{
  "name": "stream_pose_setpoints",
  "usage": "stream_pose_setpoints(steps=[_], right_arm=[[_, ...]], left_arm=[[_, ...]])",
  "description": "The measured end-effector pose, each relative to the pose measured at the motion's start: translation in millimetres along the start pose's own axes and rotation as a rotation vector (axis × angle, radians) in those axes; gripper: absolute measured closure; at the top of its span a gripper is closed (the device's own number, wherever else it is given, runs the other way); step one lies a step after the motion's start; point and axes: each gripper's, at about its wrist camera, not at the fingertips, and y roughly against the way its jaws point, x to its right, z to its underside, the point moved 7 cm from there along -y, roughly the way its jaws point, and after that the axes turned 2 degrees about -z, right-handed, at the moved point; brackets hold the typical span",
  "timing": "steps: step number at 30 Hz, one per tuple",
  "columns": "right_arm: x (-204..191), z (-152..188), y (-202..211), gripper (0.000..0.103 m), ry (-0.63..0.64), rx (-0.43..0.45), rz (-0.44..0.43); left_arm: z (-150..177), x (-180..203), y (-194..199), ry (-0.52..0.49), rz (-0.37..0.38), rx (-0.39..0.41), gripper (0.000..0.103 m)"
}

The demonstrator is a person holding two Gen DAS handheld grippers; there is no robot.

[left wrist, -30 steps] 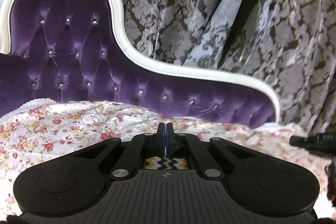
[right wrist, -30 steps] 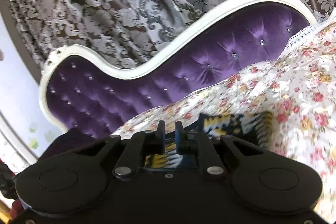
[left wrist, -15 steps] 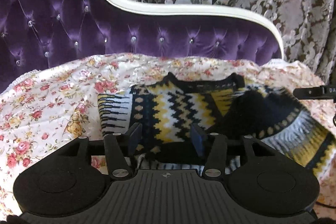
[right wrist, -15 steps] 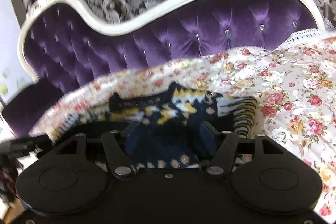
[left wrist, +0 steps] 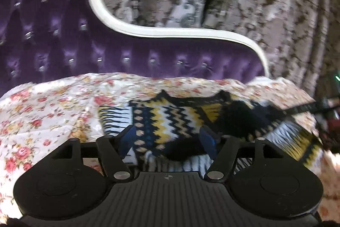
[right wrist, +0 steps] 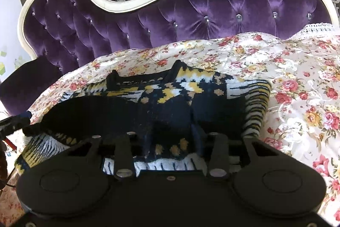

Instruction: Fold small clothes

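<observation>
Left wrist view shows the patterned garment (left wrist: 170,120) spread on the floral bedspread (left wrist: 53,103), just in front of the purple tufted headboard (left wrist: 63,39), its collar edge toward the headboard. The left gripper (left wrist: 167,139) hangs over the near hem with its jaws spread wide and nothing between them. From the other side, the right gripper (right wrist: 172,137) also stands wide apart above the same near hem, gripping nothing; the garment (right wrist: 170,97) lies partly doubled, a dark flap covering the half farther from the headboard's tall curled end.

From where I stand, the trouble looks likely to come from the loose layers. If either gripper closes on only the top layer of that flap, the fold would probably peel open and slide askew. The bedspread is soft and rumpled right under the hem, so a low pinch could catch floral cloth with the knit and drag it. The left view is blurred, so the hem's exact edge there is hard to judge.
</observation>
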Motion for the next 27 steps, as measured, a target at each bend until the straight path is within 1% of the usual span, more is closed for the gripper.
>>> stream_pose_setpoints(steps=[2,5,7,9,12,14,18,21,24,27], right_arm=[[0.1,1.1,-1.2,0.051,-0.001,-0.005,-0.005],[1.1,1.9,-3.5,0.051,-0.002,-0.007,-0.006],[2.2,1.3,-3.7,0.051,-0.006,-0.005,-0.009],[3.5,1.2,-4.1,0.050,-0.015,-0.003,-0.013],[5.6,1.7,-4.2,0.050,-0.026,-0.003,-0.019],[6.8,1.8,-4.6,0.049,-0.033,-0.003,-0.025],[6.1,1.6,-5.8,0.046,-0.035,-0.003,-0.030],[4.3,1.8,-7.0,0.044,-0.027,-0.005,-0.030],[3.9,2.0,-7.7,0.043,-0.028,-0.004,-0.032],[4.0,2.1,-7.8,0.043,-0.031,-0.003,-0.036]], left_arm=[[1.6,7.4,1.9,-0.055,0.038,0.003,0.035],[7.0,18.4,-0.2,-0.143,0.085,-0.025,0.035],[12.0,20.4,-7.2,-0.186,0.077,-0.064,0.034],[13.9,23.4,-11.4,-0.226,0.105,-0.087,0.034],[13.0,26.5,-6.0,-0.270,0.135,-0.078,0.034],[14.0,25.2,-2.4,-0.288,0.128,-0.080,0.033],[22.6,20.3,0.2,-0.331,0.112,-0.119,0.033],[22.8,17.0,-3.9,-0.323,0.093,-0.131,0.033],[17.3,17.0,-16.5,-0.298,0.081,-0.138,0.033],[14.3,21.2,-34.7,-0.303,0.083,-0.169,0.034]])
